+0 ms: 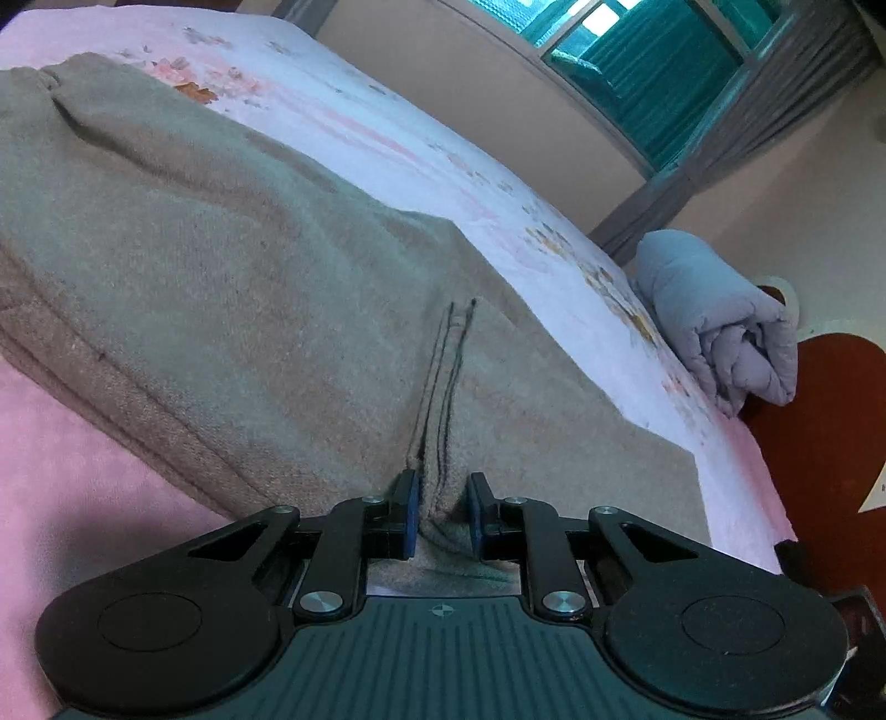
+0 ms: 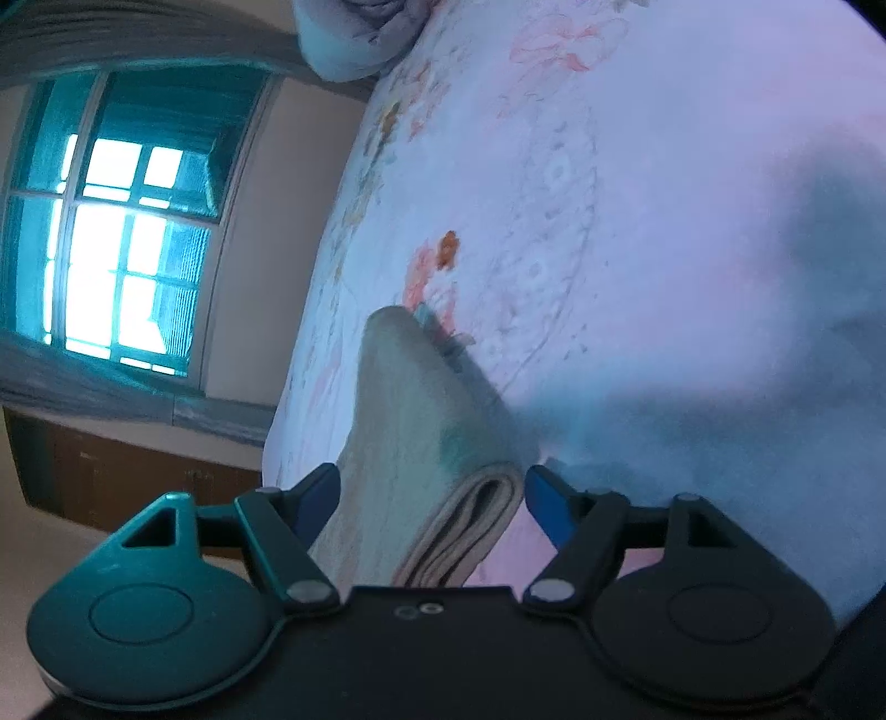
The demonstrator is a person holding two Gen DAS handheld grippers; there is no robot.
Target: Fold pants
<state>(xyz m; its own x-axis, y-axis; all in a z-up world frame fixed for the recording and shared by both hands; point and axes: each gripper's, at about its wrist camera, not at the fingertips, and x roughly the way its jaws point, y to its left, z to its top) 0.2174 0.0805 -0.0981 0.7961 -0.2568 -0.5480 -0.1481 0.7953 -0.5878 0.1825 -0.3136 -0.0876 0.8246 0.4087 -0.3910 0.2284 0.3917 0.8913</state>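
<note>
**One pair of pants on the bed, left gripper pinching, right gripper spread**

Item 1, the pants (image 1: pixel 232 266): one pair, grey-beige, lying flat on the bed sheet (image 1: pixel 387 138). From my left wrist camera the cloth fills the frame from 9 o'clock to centre. Its edge at 9 o'clock is cut off, so I cannot see the whole garment. A dark double seam (image 1: pixel 443 387) runs from centre down toward 6 o'clock. From my right wrist camera I see a folded end with stacked layers at 6 o'clock; I cannot count the layers for sure.

Item 2, the left gripper (image 1: pixel 441 512): one. Its two blue pads (image 1: pixel 411 512) are pressed in on a raised ridge of pants cloth at 6 o'clock, right on the seam.

Item 3, the right gripper (image 2: pixel 432 501): one. Its fingers stand spread, with the folded end of the pants between them. The pads do not press on it.

Item 4, the bed sheet: one, pink-white with a floral print, partly blurred and shadowed at 3 o'clock in the right view.

Item 5, a rolled pale quilt (image 1: pixel 720 327): one, at 3 o'clock on the bed's far end, cropped at 12 o'clock in the right view.

Item 6, a window (image 2: pixel 116 249): one, at 9 o'clock, overexposed; its panes are hard to count. Grey curtains (image 2: pixel 133 50) frame it.
</note>
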